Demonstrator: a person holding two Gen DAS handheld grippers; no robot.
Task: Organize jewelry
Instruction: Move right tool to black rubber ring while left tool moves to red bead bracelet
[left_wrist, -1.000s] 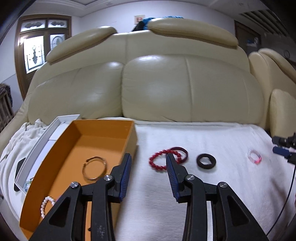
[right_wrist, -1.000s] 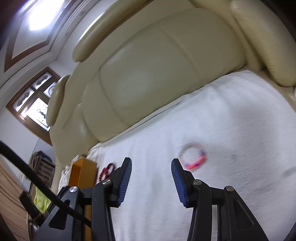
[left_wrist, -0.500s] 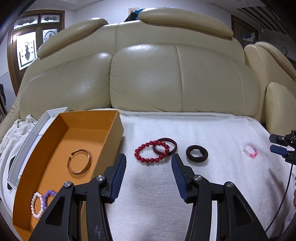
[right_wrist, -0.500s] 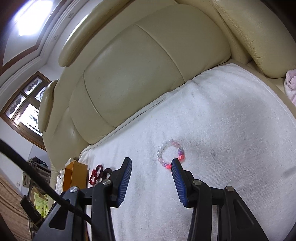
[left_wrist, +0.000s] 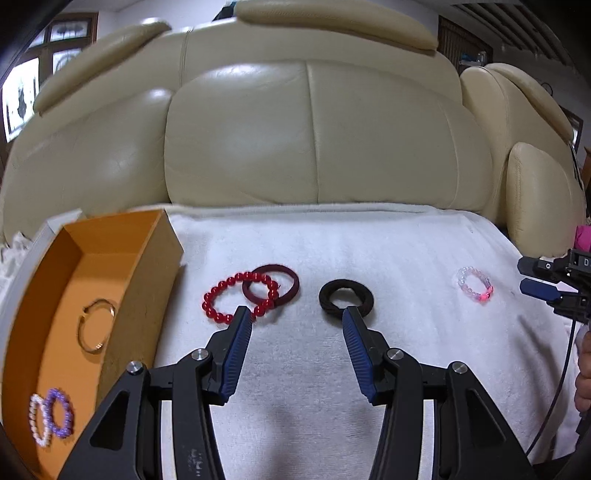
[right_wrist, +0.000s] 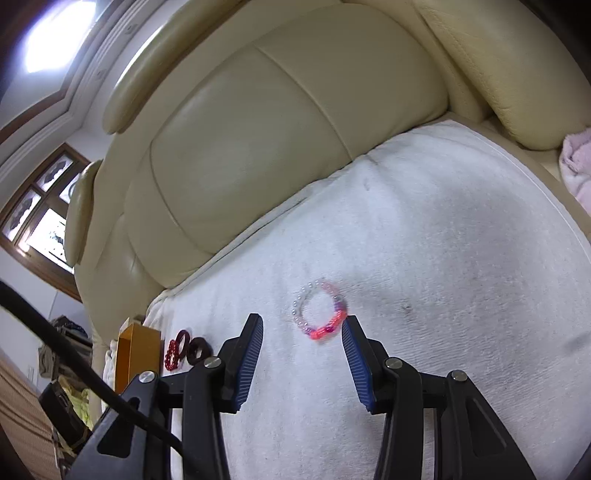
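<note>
While the left gripper (left_wrist: 295, 321) hangs spread and empty near the red bracelet (left_wrist: 240, 297), the right gripper (right_wrist: 303, 328) is spread beside the pink bracelet (right_wrist: 320, 311).

Before me stands a big cream leather sofa (left_wrist: 306, 133) with padded headrests. A white fluffy towel (left_wrist: 332, 243) covers its seat up to the back cushions. At the right edge of the seat lies a pale pink folded cloth (right_wrist: 576, 166). Far left, I see a brown wooden window (right_wrist: 40, 221).

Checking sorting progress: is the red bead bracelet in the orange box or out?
Out. The red bead bracelet lies on the white towel beside the orange box.
</note>
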